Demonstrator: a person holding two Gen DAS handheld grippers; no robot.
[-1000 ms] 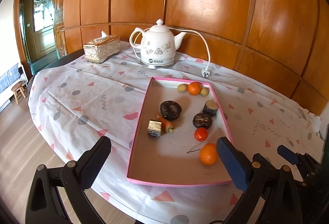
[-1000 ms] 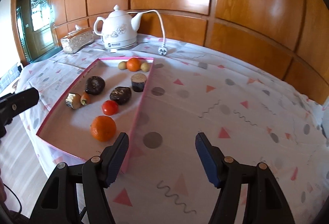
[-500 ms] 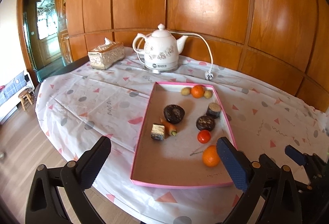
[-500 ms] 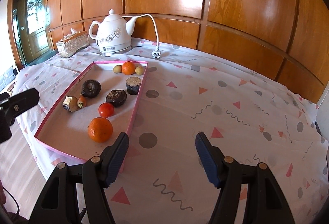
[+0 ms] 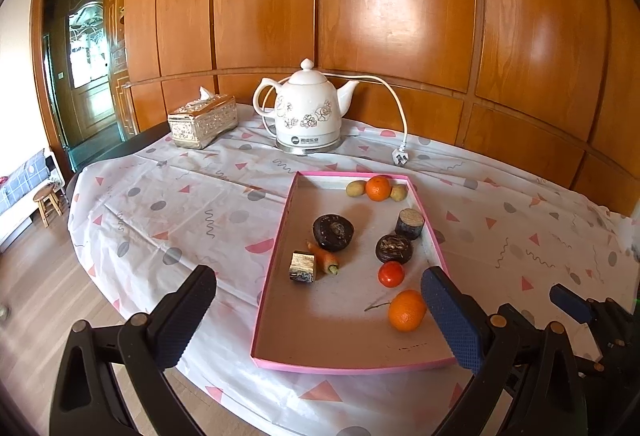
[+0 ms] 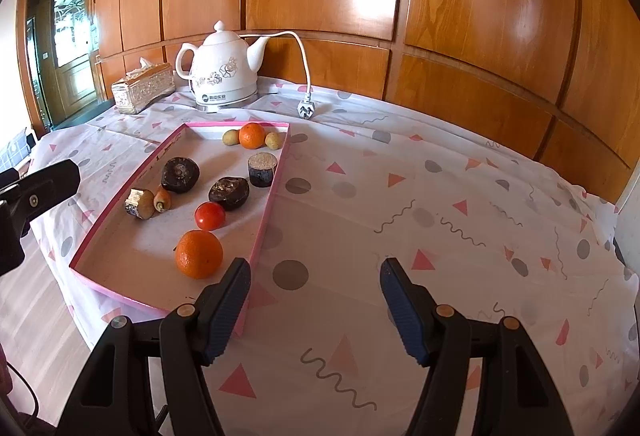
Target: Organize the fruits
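Note:
A pink-rimmed tray (image 5: 276, 248) (image 6: 276, 196) lies on the patterned tablecloth. Inside it sit a large orange (image 5: 407, 310) (image 6: 199, 254) at the near end, a red tomato (image 5: 391, 273) (image 6: 209, 216), two dark round pieces (image 5: 333, 232) (image 5: 394, 248), a dark stump (image 5: 409, 223), a small carrot (image 5: 325, 259), a cut block (image 5: 303, 267), and a smaller orange (image 5: 378, 188) (image 6: 252, 135) between two yellowish fruits at the far end. My left gripper (image 5: 318, 310) hovers open over the tray's near edge, holding nothing. My right gripper (image 6: 316, 296) is open and empty over bare cloth right of the tray.
A white floral kettle (image 5: 308, 116) (image 6: 224, 76) with a loose cord and plug (image 5: 401, 157) stands at the back by the wood-panelled wall. A silver tissue box (image 5: 202, 120) sits to its left. The table edge drops to wooden floor on the left, towards a doorway.
Both views have tilted upward a little, showing more wall, so the tray sits lower in frame. Both grippers' jaws stay as wide as before; nothing on the tray moved.

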